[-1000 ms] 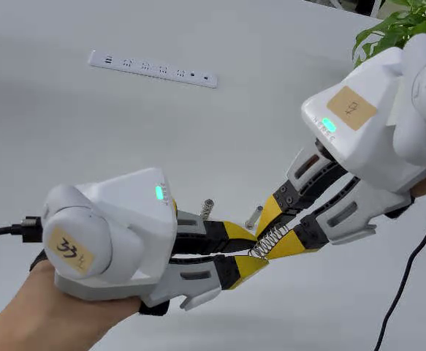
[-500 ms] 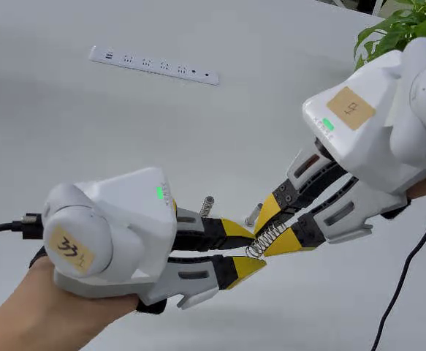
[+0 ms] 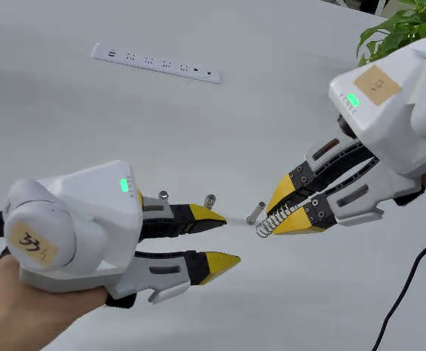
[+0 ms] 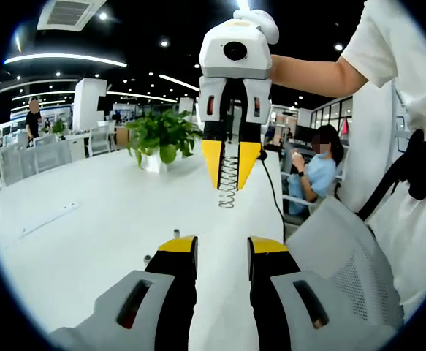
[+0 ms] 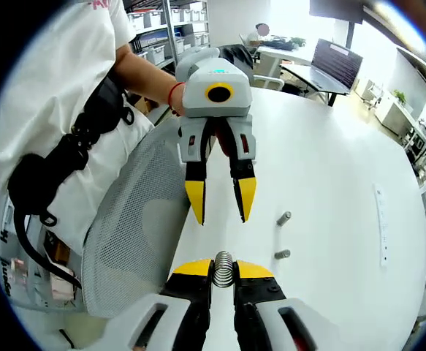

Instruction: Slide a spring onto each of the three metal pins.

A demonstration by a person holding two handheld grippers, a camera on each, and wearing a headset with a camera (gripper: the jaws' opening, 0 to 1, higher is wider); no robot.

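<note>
White table (image 3: 66,131), wide and mostly bare, with both grippers held above its near part. The left gripper (image 3: 231,238) has its jaws well apart and carries nothing. The right gripper (image 3: 276,221) has its jaws closed across a spring (image 3: 267,225), whose free end juts past the tips toward the left gripper. Three short metal pins lie near one another on the table below and between the grippers: one (image 3: 163,195) by the left gripper, one (image 3: 210,200) midway, one (image 3: 255,213) just under the spring's free end. Whether any pin already carries a spring cannot be told. Likely risks: the spring, pinched sideways, may spring out of the grip or bend if squeezed harder, and a loose pin may roll off if nudged. Open table extends toward the power strip (image 3: 154,64). A plant (image 3: 395,29) and a cable (image 3: 413,281) bound the right side.
</note>
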